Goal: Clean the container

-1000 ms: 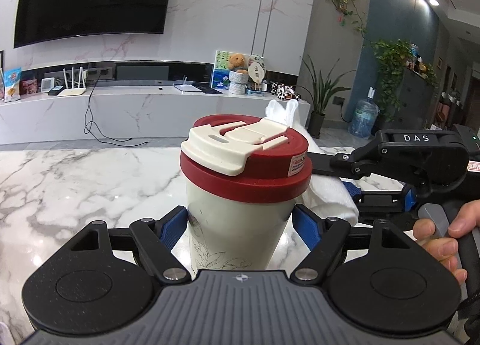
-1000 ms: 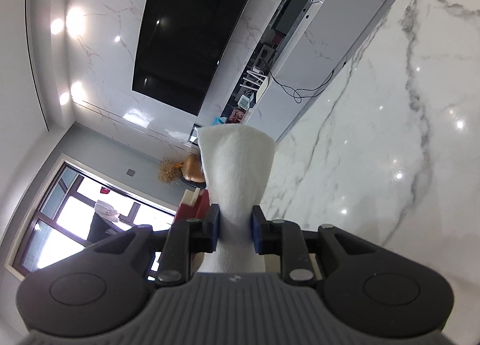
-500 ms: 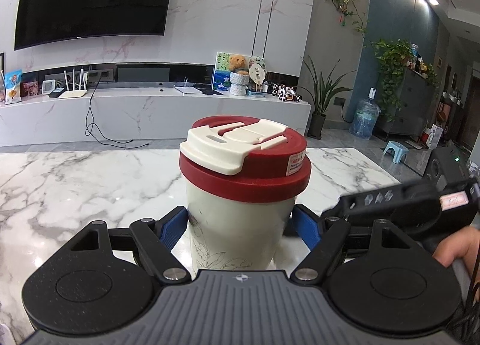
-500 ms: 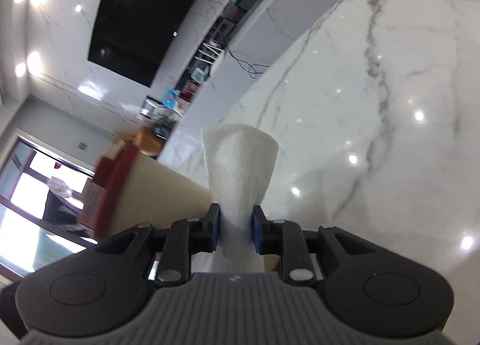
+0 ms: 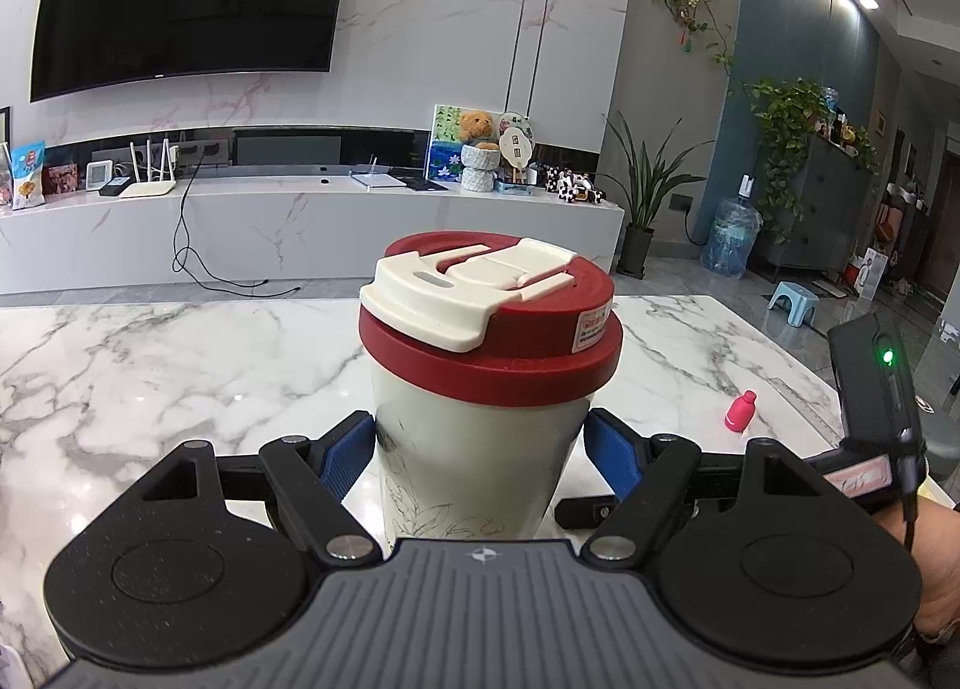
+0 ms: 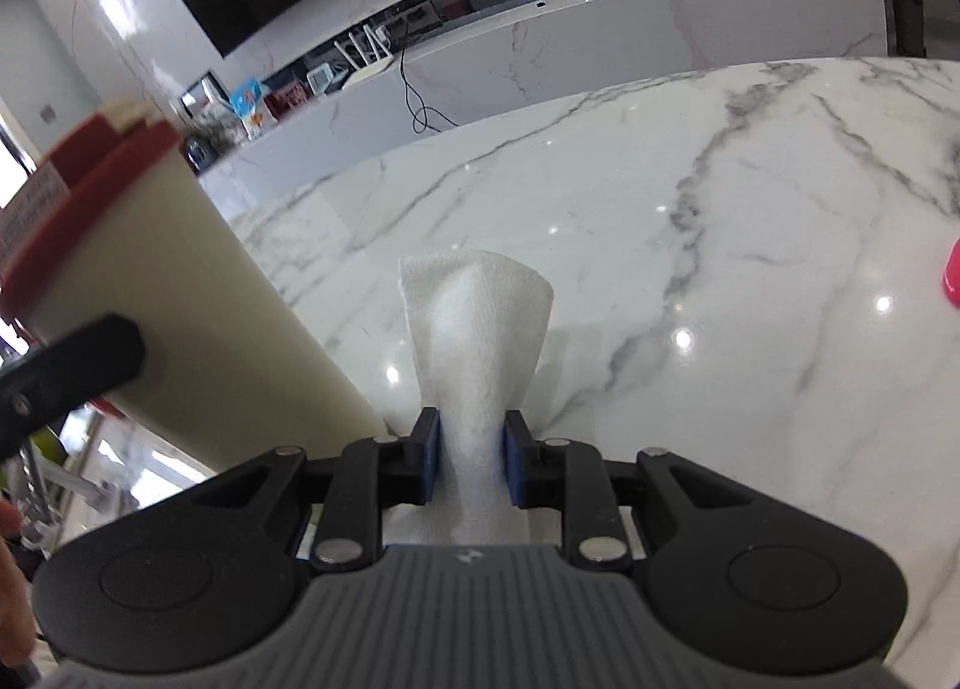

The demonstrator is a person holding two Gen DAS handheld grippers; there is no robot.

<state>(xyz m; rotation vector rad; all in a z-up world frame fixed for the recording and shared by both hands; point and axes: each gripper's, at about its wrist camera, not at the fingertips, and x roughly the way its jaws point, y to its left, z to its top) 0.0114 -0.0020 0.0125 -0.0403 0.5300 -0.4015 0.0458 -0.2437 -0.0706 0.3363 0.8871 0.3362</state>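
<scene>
A cream cup (image 5: 480,449) with a red lid (image 5: 498,329) and a cream flip cap stands upright over the marble table. My left gripper (image 5: 480,458) is shut on its body, blue pads pressed to both sides. In the right wrist view the same cup (image 6: 180,317) leans at the left, lid toward the upper left. My right gripper (image 6: 471,464) is shut on a folded white paper towel (image 6: 474,329), which sticks out forward over the table, just right of the cup and apart from it. The right gripper's body (image 5: 870,419) shows at the left wrist view's right edge.
A small pink bottle (image 5: 739,412) lies on the marble table (image 5: 150,359) to the right of the cup; it shows at the right edge as the pink bottle (image 6: 951,275). A person's hand (image 5: 936,557) holds the right gripper. Beyond the table are a TV wall and a low console.
The right gripper rolled and swung down from behind the cup to its right side, the towel still in its grip. The pink bottle came into view. The left gripper and cup stayed put.
</scene>
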